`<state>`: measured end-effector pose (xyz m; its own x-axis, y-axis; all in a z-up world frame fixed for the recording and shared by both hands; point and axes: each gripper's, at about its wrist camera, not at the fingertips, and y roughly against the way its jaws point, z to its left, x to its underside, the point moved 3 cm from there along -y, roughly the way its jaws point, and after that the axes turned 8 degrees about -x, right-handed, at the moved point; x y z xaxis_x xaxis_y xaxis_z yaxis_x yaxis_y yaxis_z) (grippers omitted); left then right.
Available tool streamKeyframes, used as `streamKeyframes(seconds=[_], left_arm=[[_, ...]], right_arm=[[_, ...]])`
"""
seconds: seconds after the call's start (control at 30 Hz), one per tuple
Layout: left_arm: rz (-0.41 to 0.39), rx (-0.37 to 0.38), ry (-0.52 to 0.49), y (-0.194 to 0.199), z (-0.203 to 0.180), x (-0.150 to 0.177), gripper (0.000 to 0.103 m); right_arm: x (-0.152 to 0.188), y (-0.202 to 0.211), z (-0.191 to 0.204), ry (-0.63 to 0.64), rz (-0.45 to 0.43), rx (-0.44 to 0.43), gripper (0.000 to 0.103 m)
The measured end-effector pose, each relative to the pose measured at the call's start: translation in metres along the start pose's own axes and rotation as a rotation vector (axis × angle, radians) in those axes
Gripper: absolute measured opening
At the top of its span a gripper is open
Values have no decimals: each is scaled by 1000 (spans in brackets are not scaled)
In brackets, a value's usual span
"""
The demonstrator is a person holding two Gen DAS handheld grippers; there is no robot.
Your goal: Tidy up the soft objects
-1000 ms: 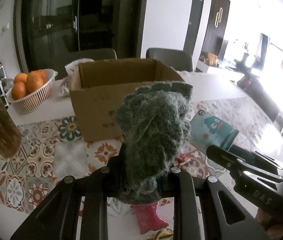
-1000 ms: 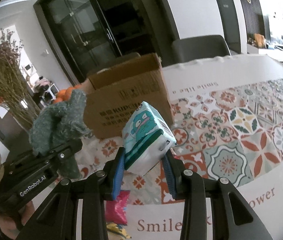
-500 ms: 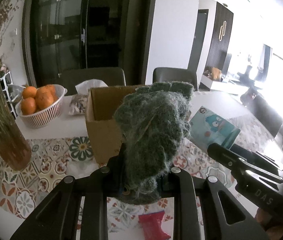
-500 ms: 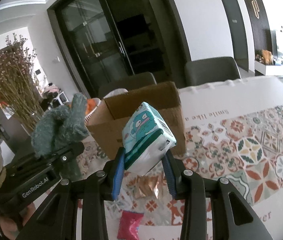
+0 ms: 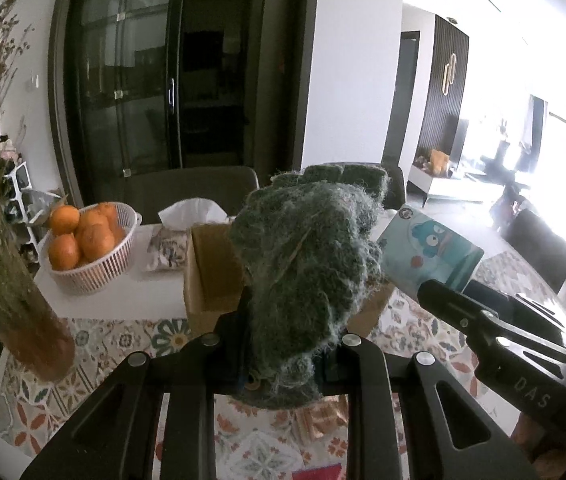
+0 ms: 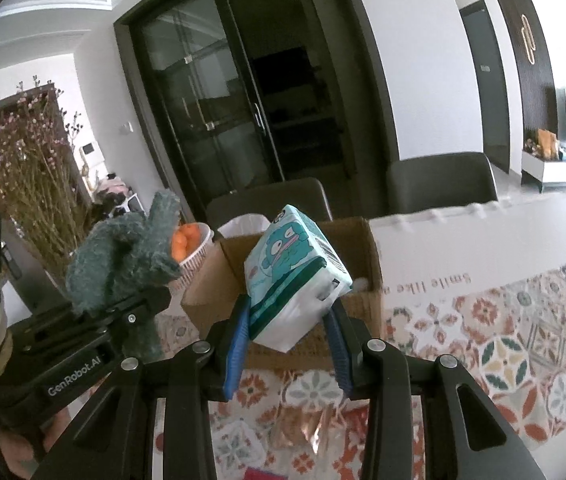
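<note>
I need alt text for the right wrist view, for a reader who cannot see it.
The right gripper holds a teal-and-white tissue pack with a cartoon character in front of an open brown cardboard box on a tiled-pattern tablecloth. At left, the left gripper holds a fuzzy grey-green knitted item.

Right gripper [image 6: 289,330], blue pads, clamped on teal-and-white cartoon tissue pack [image 6: 293,276] at frame centre, tilted. Behind it, open brown cardboard box [image 6: 365,280] on patterned tablecloth [image 6: 503,344]. Centre-left: left gripper [image 6: 145,308] gripping fuzzy grey-green knit glove [image 6: 129,256]. White basket w/ oranges [image 6: 189,246] beyond.
</note>
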<state>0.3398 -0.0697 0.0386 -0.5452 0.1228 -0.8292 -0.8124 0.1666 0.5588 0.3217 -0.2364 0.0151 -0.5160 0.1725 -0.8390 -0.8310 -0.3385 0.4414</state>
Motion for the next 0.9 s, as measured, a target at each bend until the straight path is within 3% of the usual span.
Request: streamKeyframes(seconds=[0.4,0.9], left_arm=[[20,-31,-20,-42,10,-22,24],[138,-44,-55,-117,8,-30,25]], right_arm=[[-26,-36,-5,23,10,-27,38],[-37,-104,-33,8,101,-28,38]])
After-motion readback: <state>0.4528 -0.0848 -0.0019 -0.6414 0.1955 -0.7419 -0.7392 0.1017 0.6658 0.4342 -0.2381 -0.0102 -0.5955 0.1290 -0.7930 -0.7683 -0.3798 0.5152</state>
